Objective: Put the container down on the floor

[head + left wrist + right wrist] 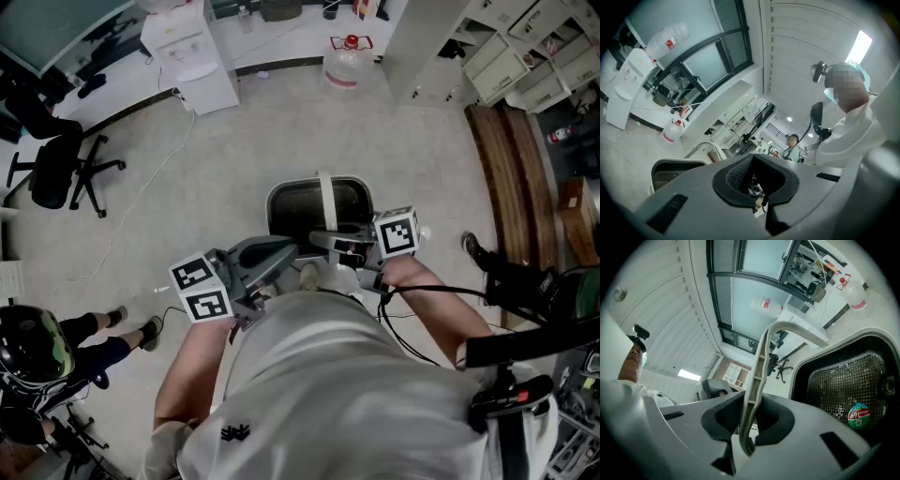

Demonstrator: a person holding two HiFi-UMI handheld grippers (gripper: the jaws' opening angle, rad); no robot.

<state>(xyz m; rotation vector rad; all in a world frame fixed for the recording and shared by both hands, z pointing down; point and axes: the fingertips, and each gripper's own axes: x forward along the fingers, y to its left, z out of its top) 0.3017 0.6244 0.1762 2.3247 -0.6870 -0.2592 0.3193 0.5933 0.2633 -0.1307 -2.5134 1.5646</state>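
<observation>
Your right gripper has its jaws nearly closed on the pale handle of the container. The pads press on the handle from both sides, and it stands up between them. The container is a dark mesh basket with a light rim. It sits directly in front of you, low over the floor; whether its bottom touches the floor you cannot tell. Inside it there is a small round thing with a green and red label. Your left gripper is beside the right one, close to your body. Its jaws are together and nothing is between them. A water bottle stands far behind the container.
</observation>
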